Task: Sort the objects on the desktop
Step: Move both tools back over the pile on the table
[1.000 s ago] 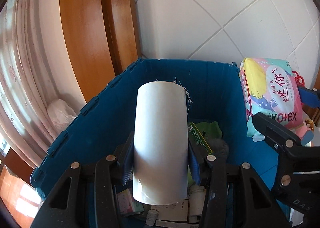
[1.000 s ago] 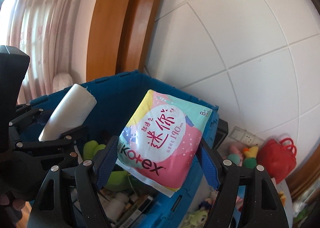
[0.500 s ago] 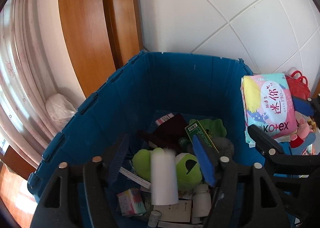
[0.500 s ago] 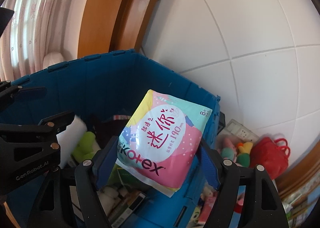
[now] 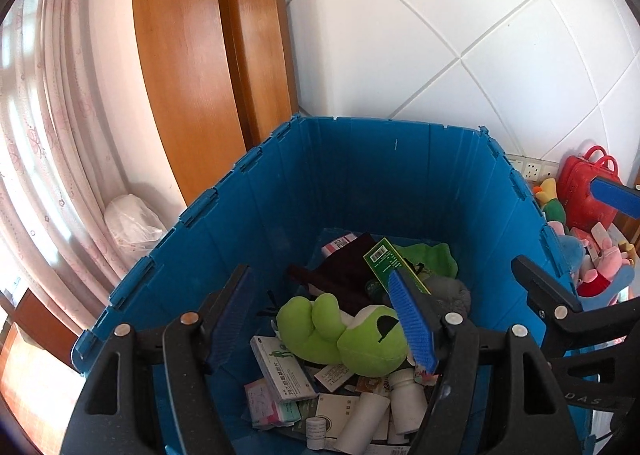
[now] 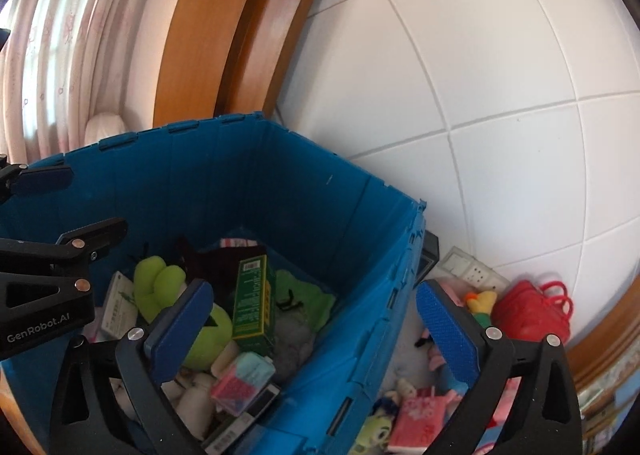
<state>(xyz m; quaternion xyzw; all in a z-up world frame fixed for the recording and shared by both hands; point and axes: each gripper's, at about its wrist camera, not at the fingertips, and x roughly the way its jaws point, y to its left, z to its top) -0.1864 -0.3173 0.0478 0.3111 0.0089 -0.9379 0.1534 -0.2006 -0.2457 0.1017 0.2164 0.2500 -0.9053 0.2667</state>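
Pack [image 6: 244,383] of pads, pink and teal, lies in the near corner of the blue crate [image 5: 360,183], on top of other items. Only the right wrist view shows it clearly; in the left wrist view one finger covers that spot. The left view shows instead a white roll [image 5: 360,415] on its side at the near bottom of the crate, beside a white bottle [image 5: 406,399] and a medicine box [image 5: 284,371]. The left gripper [image 5: 319,275] hangs over the crate with its jaws half apart; they have just been opening and nothing is between them. The right gripper [image 6: 314,289] is over the crate's right wall, its jaws very wide, also just opened and empty. Farther in the crate are a green frog toy [image 5: 340,335], a green box [image 6: 254,303] standing tilted, and a dark cloth [image 5: 340,267]. Outside, right of the crate, lie small soft toys, a socket strip [image 6: 476,275] and a red bag [image 6: 528,315]. Behind are white wall tiles, a wood frame [image 5: 192,55] and a curtain [image 5: 48,135].
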